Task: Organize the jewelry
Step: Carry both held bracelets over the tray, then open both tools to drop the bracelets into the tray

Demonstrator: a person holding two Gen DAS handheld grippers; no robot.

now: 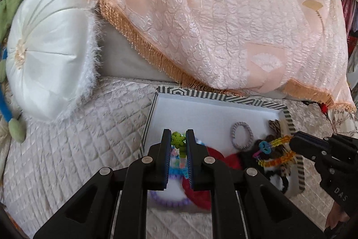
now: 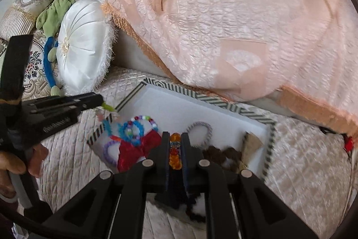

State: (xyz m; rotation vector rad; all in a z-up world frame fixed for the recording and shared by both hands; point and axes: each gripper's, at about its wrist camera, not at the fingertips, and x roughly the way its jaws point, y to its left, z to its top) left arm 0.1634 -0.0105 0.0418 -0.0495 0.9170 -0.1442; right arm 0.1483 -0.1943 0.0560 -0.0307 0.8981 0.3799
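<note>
— Holding two pieces over the tray [image 1: 288,118] on the bed: my left gripper [image 1: 178,142] is clenched on a green knotted bracelet [image 1: 177,139], my right gripper [image 2: 175,149] is clamped on an orange beaded bracelet [image 2: 174,155].

— Where does the rest lie?

— Inside the tray: a red scrunchie [image 2: 134,150], a lilac bead bracelet [image 2: 109,151], a blue beaded ring [image 2: 132,129], a grey hair tie [image 1: 241,134] and brown pieces [image 2: 221,155] near the far corner.

— How would you finish this well?

— I judge it best to carry each bracelet to bare white floor of the tray, lower until it rests, then let go, keeping colours apart and strands untangled.

— Risks?

— Loops snagging on my pads, or dragging neighbours along.
</note>
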